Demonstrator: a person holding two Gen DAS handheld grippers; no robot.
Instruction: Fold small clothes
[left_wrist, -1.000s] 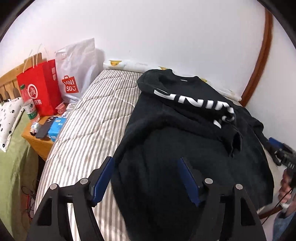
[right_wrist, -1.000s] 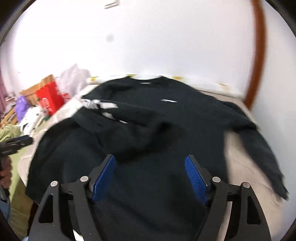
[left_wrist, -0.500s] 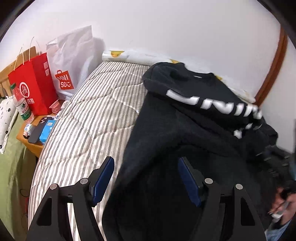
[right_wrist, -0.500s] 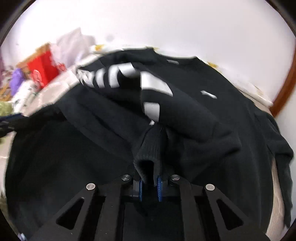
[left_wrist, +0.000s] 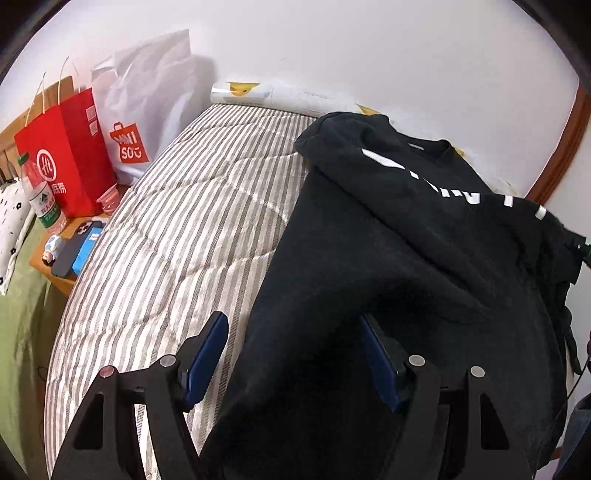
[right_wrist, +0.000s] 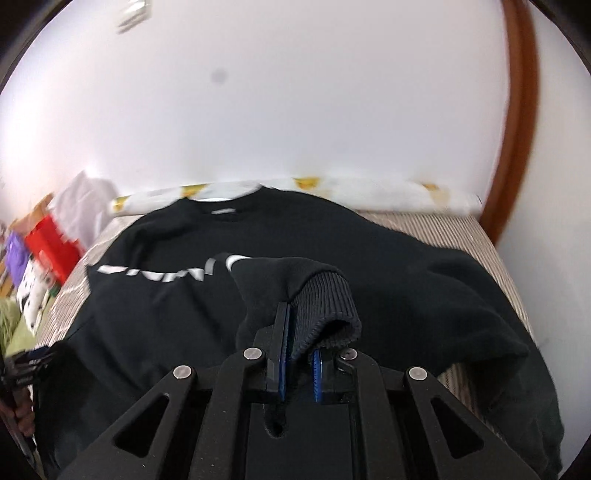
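A black sweatshirt (left_wrist: 406, 258) with white lettering lies on the striped bed (left_wrist: 177, 229). It also shows in the right wrist view (right_wrist: 406, 266). My right gripper (right_wrist: 300, 354) is shut on the ribbed cuff (right_wrist: 325, 306) of one sleeve and holds it lifted over the sweatshirt's body. My left gripper (left_wrist: 291, 358) is open above the sweatshirt's lower left edge, with black fabric between its blue pads but not clamped.
A red paper bag (left_wrist: 62, 155) and a white Miniso bag (left_wrist: 140, 110) stand at the bed's far left. A wooden nightstand (left_wrist: 55, 273) holds a bottle, phone and blue box. A rolled white cloth (right_wrist: 332, 188) lies along the wall. A brown wooden frame (right_wrist: 517, 110) rises at right.
My right gripper closed on the sleeve cuff and has lifted it, drawing the sleeve across the sweatshirt. My left gripper stayed open and shifted closer to the fabric edge.
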